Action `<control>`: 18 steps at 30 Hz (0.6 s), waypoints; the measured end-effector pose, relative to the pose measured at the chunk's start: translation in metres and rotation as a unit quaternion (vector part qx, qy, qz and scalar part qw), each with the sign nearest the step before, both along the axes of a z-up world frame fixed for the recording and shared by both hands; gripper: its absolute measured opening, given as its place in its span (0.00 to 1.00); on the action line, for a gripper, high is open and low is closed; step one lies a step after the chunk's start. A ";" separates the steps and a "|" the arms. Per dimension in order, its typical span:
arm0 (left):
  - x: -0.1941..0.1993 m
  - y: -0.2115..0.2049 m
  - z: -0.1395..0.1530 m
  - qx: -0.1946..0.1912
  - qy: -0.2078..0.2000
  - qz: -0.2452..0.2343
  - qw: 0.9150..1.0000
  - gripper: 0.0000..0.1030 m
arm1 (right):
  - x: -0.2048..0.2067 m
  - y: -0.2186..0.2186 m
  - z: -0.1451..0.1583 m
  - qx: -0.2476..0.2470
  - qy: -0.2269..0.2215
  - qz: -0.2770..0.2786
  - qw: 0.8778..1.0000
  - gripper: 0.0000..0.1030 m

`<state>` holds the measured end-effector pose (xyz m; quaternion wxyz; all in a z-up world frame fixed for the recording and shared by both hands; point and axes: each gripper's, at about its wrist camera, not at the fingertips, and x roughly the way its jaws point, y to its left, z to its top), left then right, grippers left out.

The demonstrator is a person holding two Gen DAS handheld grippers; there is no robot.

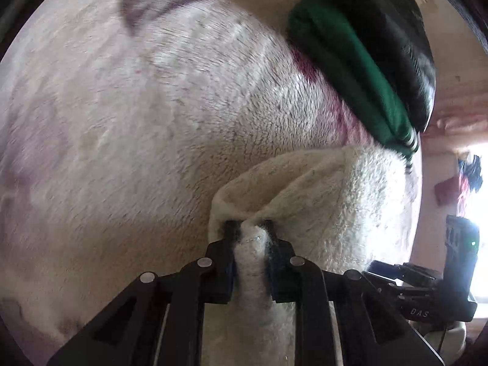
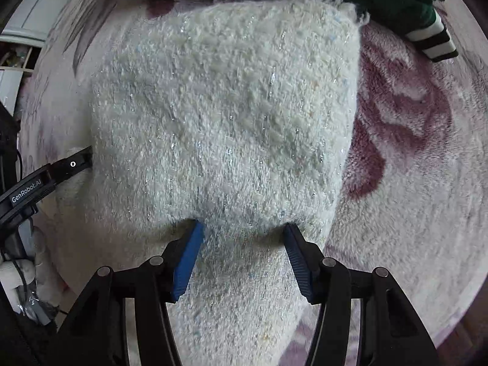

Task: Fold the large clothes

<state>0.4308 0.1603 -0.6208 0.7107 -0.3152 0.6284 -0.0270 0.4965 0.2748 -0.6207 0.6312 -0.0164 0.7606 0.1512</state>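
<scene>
The white fuzzy sweater (image 2: pixel 225 116) lies on a pale blanket with purple blooms (image 2: pixel 411 158), and both grippers have hold of it at its near edge. In the right wrist view its body runs straight ahead from the jaws, long axis pointing away toward a folded green garment with striped cuffs (image 2: pixel 427 27) at the far side, which the sweater's far edge just reaches.

The right gripper (image 2: pixel 242 228) has a thick bunch of the knit between its blue pads (image 2: pixel 189 259); the jaws stand fairly wide, pressed into the bulk, so this reads as a grasp on a fat fold. The left gripper (image 1: pixel 248 225) is clenched narrow on a thin pinch of the sweater (image 1: pixel 305 189), which curls up in a soft cone just beyond its fingertips.

In the right view the left gripper's body (image 2: pixel 45 180) comes in at the sweater's left edge, so the two grips sit side by side across the short axis. The next fold, I judge, turns on carrying both held points forward along that long axis, toward the green garment.
</scene>
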 end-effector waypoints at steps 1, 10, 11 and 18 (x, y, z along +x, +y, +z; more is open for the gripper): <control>-0.008 0.009 0.013 -0.003 -0.003 0.010 1.000 0.18 | 0.004 0.003 0.014 0.001 -0.005 0.001 1.000 0.56; -0.113 0.035 0.043 0.196 0.036 0.035 0.979 0.79 | -0.064 0.077 0.068 0.137 0.002 0.114 0.984 0.35; -0.123 0.036 0.034 0.201 0.054 0.031 0.978 0.79 | -0.064 0.094 0.046 0.121 0.018 0.133 0.984 0.35; -0.158 0.035 -0.020 0.224 0.083 0.003 0.971 0.94 | -0.072 0.137 -0.011 0.018 0.015 0.191 0.981 0.34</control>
